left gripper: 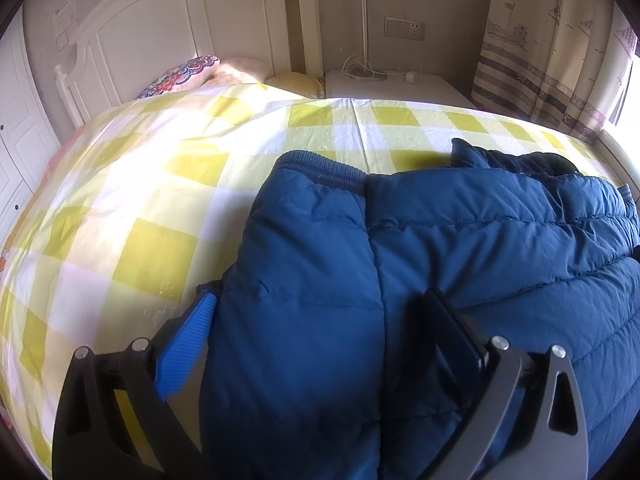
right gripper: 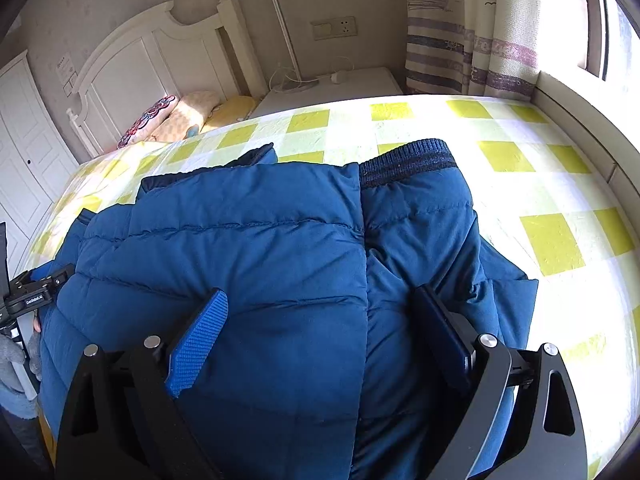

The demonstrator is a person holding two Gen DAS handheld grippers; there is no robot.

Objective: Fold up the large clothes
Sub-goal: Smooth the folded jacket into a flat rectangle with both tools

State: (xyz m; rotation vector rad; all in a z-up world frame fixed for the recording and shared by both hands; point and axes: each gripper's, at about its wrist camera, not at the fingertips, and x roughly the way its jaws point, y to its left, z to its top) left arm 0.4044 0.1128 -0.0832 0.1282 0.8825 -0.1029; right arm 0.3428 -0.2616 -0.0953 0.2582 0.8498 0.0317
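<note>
A blue quilted down jacket [left gripper: 440,248] lies on the bed, both sleeves folded in over its body with ribbed cuffs pointing toward the headboard. My left gripper [left gripper: 324,300] is open, its jaws wide apart around the jacket's left sleeve edge near the hem. The jacket also fills the right wrist view [right gripper: 260,264]. My right gripper [right gripper: 320,300] is open, jaws spread over the jacket's near right part, straddling the seam between body and folded sleeve. The left gripper [right gripper: 36,292] shows at the far left edge of the right wrist view.
The bed has a yellow-and-white checked sheet [left gripper: 140,208]. Pillows [left gripper: 180,76] lie by the white headboard [left gripper: 168,28]. A white nightstand [left gripper: 384,84] with cables stands beyond the bed. Curtains [left gripper: 552,48] hang at the right, by a window ledge [right gripper: 580,120].
</note>
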